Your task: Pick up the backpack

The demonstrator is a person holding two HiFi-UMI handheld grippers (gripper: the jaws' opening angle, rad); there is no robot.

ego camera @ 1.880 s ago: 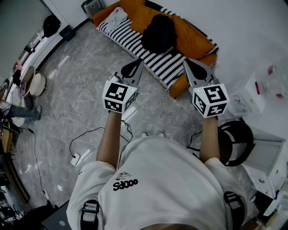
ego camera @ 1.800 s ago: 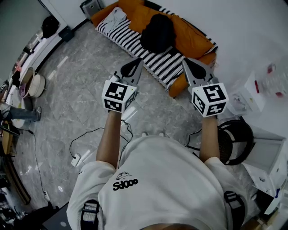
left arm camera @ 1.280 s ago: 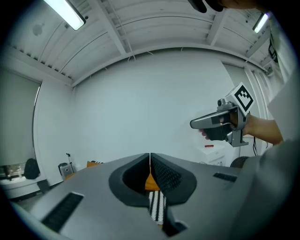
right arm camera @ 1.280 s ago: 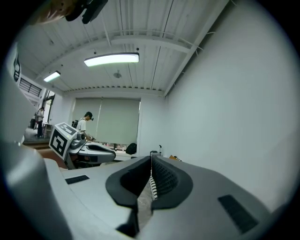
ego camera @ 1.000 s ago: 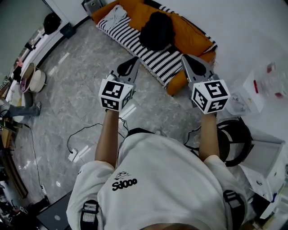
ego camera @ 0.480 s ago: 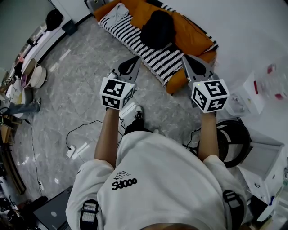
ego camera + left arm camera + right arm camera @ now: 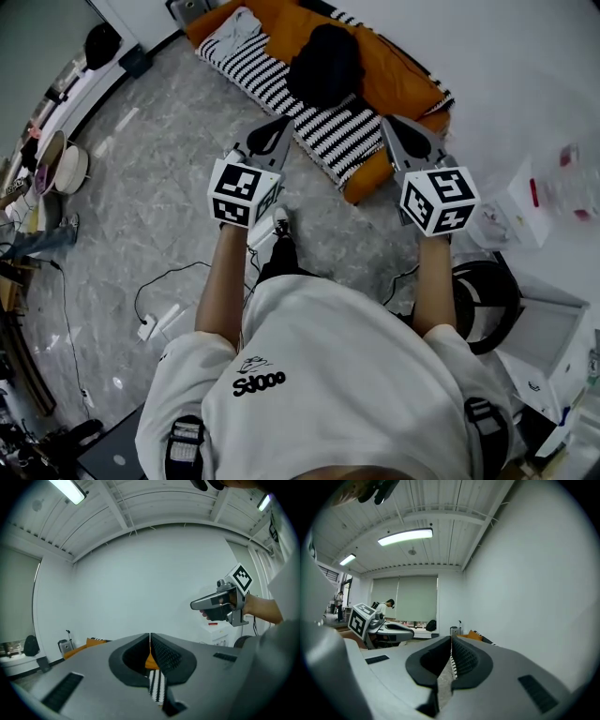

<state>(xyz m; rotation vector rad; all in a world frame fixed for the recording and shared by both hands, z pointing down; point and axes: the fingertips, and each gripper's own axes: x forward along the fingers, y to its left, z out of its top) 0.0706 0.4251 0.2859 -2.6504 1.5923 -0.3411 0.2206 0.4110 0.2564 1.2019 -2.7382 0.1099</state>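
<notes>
Black backpack – slumped on orange and striped bedding – floor, by wall

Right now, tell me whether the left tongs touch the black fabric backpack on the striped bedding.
Apart. The head view shows striped bedding between the shut left tongs and the black fabric backpack.

Lab-like room, floor cables, strip lights

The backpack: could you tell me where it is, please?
In the head view, the backpack lies top centre on the orange-and-striped bedding, beyond the left gripper and right gripper.
</notes>
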